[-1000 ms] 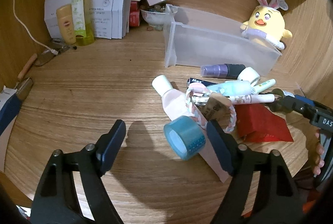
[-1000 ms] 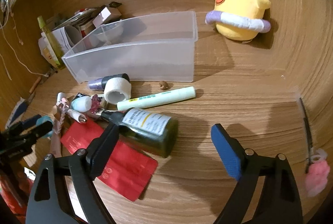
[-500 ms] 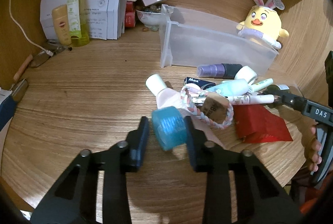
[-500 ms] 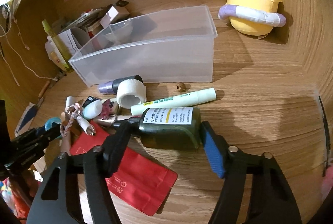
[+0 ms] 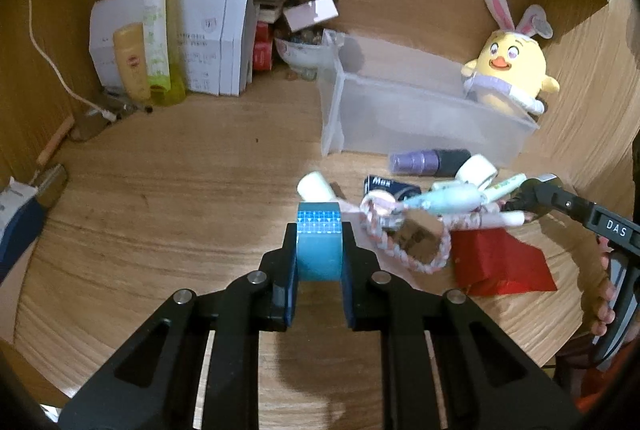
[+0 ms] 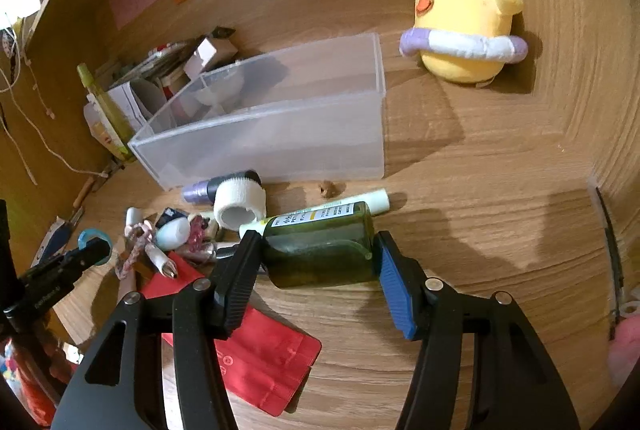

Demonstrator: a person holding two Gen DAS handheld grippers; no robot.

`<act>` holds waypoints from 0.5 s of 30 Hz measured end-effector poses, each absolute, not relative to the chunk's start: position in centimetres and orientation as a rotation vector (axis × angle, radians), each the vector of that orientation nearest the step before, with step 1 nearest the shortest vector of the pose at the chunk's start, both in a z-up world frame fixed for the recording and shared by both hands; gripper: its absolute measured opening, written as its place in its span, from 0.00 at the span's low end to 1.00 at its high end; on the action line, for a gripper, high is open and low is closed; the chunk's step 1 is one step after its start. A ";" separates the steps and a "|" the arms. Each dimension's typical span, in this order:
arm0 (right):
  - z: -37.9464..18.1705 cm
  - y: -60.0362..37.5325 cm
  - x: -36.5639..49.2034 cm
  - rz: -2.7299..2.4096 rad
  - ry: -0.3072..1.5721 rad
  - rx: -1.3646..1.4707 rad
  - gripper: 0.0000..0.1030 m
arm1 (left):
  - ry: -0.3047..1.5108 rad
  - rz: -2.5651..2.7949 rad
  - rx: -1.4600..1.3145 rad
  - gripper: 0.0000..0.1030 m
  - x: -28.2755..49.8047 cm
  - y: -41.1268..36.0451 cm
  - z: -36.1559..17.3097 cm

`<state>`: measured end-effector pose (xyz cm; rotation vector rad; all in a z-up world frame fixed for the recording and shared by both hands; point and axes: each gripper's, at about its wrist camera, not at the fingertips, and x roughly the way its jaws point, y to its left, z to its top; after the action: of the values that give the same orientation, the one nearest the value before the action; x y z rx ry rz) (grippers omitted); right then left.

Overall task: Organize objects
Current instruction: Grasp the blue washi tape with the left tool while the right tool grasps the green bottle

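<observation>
Meanwhile the left gripper (image 5: 319,246) had its jaws nearly together and still closing on a roll of blue tape (image 5: 319,244), which stood on edge between the blue pads with both pads against its flat sides. Tape and fingers sat low over the wooden desk (image 5: 168,198), just left of a heap of small things: a braided cord loop (image 5: 400,250), a pale blue tube (image 5: 444,199) and a red pouch (image 5: 500,262). The right gripper (image 6: 316,254) was about half open, jaws closing, with a dark green bottle (image 6: 320,250) lying sideways between them; the ribbed black pad touched its neck end and the blue pad (image 6: 394,290) met its base. Behind both, a clear plastic bin (image 6: 280,134) stood on the desk, a yellow chick plush (image 6: 464,18) beyond it.
</observation>
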<state>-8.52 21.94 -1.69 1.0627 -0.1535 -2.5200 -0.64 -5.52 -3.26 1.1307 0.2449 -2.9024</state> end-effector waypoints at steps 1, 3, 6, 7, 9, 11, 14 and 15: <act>-1.3 22.0 -8.5 -2.527 -0.152 1.051 0.52 | 0.242 -2.906 1.121 0.17 -0.7 -5.5 -3.0; -0.7 22.1 -8.4 -2.543 -0.146 1.024 0.52 | 0.239 -2.916 1.093 0.17 -0.8 -5.4 -2.3; 0.5 22.4 -8.2 -2.566 -0.139 0.978 0.52 | 0.244 -2.935 1.056 0.17 -1.1 -5.4 -1.4; 0.9 22.4 -8.2 -2.571 -0.138 0.962 0.52 | 0.245 -2.942 1.044 0.17 -1.3 -5.4 -1.1; 1.5 22.5 -8.2 -2.581 -0.135 0.936 0.52 | 0.249 -2.955 1.020 0.17 -1.5 -5.3 -0.5; 2.2 22.5 -8.4 -2.587 -0.135 0.911 0.52 | 0.248 -2.970 0.996 0.17 -1.9 -5.2 0.2; 2.9 22.2 -8.8 -2.589 -0.132 0.880 0.52 | 0.240 -2.993 0.969 0.17 -2.4 -4.8 1.0; 3.2 22.1 -8.9 -2.592 -0.129 0.866 0.52 | 0.230 -3.003 0.953 0.17 -2.6 -4.6 1.4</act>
<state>-8.86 22.10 3.18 0.8660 -0.1288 -2.5918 -2.58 -4.61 1.44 0.9533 0.2304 -3.0027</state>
